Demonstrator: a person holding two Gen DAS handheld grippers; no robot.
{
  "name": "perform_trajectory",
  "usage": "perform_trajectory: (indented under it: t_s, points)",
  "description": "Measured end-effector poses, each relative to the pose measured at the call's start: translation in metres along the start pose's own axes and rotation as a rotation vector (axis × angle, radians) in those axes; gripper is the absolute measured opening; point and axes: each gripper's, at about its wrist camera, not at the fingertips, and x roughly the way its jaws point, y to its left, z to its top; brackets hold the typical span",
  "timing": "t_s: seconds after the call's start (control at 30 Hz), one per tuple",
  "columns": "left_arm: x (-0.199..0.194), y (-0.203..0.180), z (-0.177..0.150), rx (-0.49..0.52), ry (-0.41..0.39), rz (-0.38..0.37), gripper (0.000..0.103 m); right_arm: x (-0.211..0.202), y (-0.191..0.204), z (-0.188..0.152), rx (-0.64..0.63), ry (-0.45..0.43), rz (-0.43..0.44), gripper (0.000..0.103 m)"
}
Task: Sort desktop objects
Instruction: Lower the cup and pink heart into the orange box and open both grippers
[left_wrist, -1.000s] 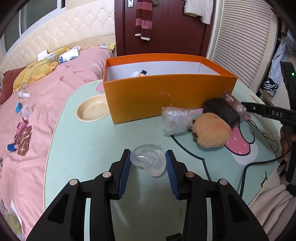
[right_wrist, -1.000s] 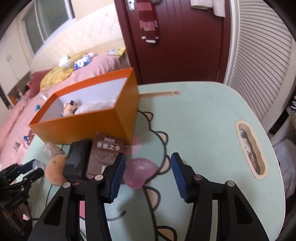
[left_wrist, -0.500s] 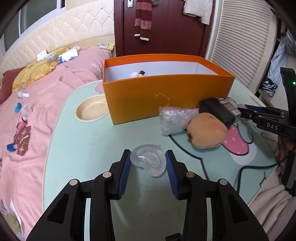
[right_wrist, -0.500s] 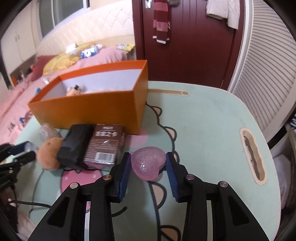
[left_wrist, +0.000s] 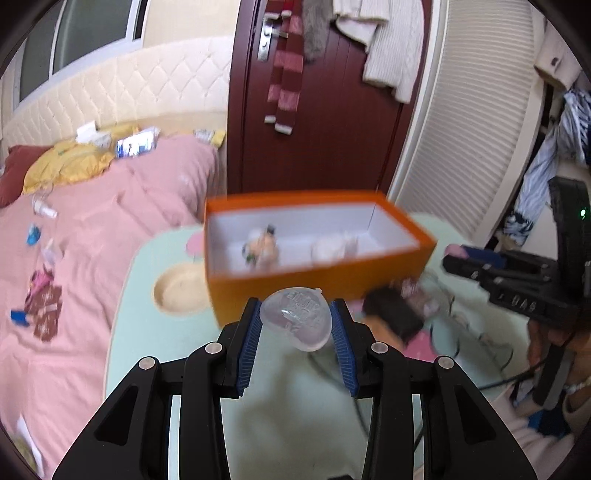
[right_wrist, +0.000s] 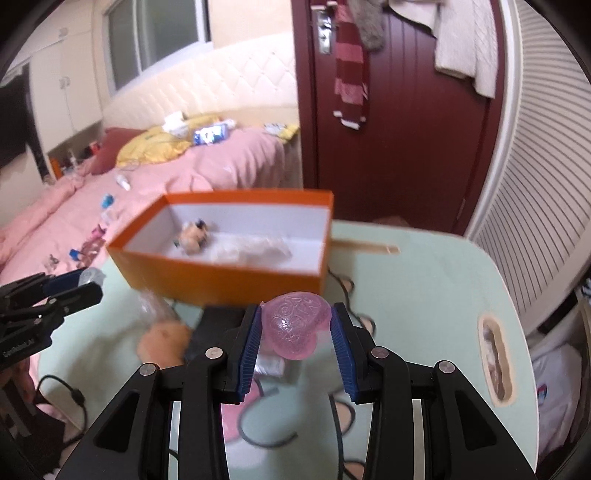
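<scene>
Hearts now off the table: left gripper (left_wrist: 295, 334) clamps clear heart (left_wrist: 295, 319), right gripper (right_wrist: 295, 334) pink heart (right_wrist: 294, 324); orange box (right_wrist: 229, 280) next.

Dark red door (left_wrist: 325, 147) taken as landmark. Hung on its upper part: a striped red-and-pink scarf (left_wrist: 282, 77), a grey furry piece (left_wrist: 314, 33), a cream knitted garment (left_wrist: 391, 48). Left of the door: a bed with pink bedding (left_wrist: 110, 229), a yellow pillow (left_wrist: 66, 166) and a quilted cream headboard (left_wrist: 122, 96). Right of the door: a white slatted panel (left_wrist: 469, 140). Above the headboard, left of the door: a window (right_wrist: 155, 40).
</scene>
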Motion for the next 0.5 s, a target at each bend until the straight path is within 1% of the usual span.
perform_trajectory:
  t_s: [0.1,0.27,0.4,0.5]
  points:
    - [0.005,-0.001,0.021,0.021,-0.025,0.008,0.040,0.005,0.006,0.018,-0.020,-0.025,0.022,0.037]
    - [0.032,0.004,0.045,0.043,-0.018,0.022,0.040,0.023,0.016,0.042,-0.040,-0.047,0.050,0.037]
    - [0.056,0.012,0.048,0.025,0.011,0.024,0.040,0.043,0.024,0.052,-0.040,-0.042,0.069,0.037]
    - [0.074,0.018,0.041,-0.004,0.039,0.020,0.040,0.060,0.028,0.051,-0.043,-0.031,0.069,0.037]
